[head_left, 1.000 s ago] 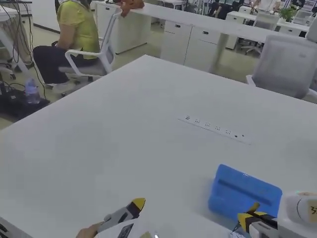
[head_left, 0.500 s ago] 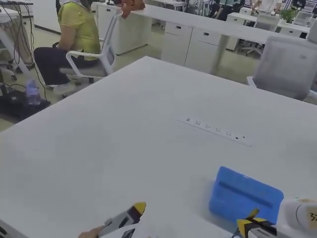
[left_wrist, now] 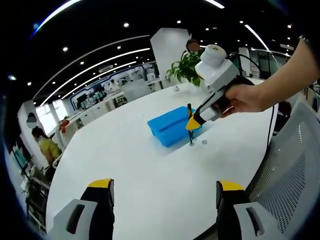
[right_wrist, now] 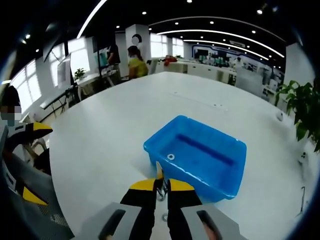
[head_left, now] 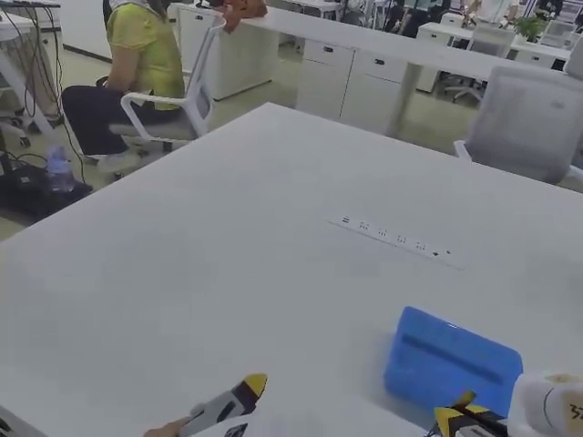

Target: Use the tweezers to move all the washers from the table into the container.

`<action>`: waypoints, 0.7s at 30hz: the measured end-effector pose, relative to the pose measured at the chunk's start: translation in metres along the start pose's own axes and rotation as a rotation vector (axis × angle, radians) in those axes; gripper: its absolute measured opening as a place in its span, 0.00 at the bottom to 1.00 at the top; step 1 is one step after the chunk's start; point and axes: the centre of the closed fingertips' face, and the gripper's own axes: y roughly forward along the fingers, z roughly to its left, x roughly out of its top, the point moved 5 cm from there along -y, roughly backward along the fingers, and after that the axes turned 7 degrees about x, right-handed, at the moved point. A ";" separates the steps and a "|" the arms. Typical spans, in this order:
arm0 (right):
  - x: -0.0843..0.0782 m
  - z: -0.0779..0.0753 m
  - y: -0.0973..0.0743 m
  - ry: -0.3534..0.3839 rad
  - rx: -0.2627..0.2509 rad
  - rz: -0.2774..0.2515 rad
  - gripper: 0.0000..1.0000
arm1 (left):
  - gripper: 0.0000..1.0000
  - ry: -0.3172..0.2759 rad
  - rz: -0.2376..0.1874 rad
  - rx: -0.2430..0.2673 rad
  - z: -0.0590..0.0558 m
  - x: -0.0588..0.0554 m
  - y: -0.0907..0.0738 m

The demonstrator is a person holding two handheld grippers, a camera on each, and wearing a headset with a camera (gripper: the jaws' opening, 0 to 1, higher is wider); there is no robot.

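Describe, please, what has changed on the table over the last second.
The right gripper has drawn back a little toward the person, shut on the tweezers. Nothing was taken up or let go. The left gripper, blue container and table stayed put; the camera tilted slightly.

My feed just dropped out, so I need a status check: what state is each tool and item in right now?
left tool: open, holding nothing
right tool: shut on the tweezers
tweezers: clamped, tips pointing down next to the loose washer
blue container: upright, open-topped
washer in container: lying flat inside
washer on table: lying flat beside the container, not gripped
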 end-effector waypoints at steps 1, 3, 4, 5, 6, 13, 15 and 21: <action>0.000 0.000 0.000 0.002 0.000 0.000 0.04 | 0.86 0.000 0.001 0.001 0.000 0.000 0.000; 0.000 0.000 0.000 0.005 -0.002 0.000 0.03 | 0.85 0.000 0.003 0.006 0.001 0.000 0.000; 0.001 0.000 0.000 0.006 -0.005 -0.001 0.03 | 0.85 -0.003 0.002 0.008 0.001 0.000 0.000; 0.001 0.000 0.000 0.005 -0.007 -0.001 0.03 | 0.85 -0.004 0.001 0.008 0.001 0.000 0.000; 0.000 0.000 0.000 0.000 -0.008 -0.001 0.03 | 0.85 -0.004 0.001 0.008 0.001 0.000 0.000; 0.002 -0.002 0.001 0.006 -0.012 0.014 0.03 | 0.86 -0.008 -0.006 0.005 0.001 0.001 0.000; 0.003 -0.003 0.001 0.015 -0.012 0.017 0.03 | 0.85 -0.007 -0.006 0.006 0.001 0.001 0.000; 0.007 -0.003 -0.001 0.021 -0.013 0.014 0.03 | 0.85 -0.006 -0.005 0.006 0.001 0.001 0.000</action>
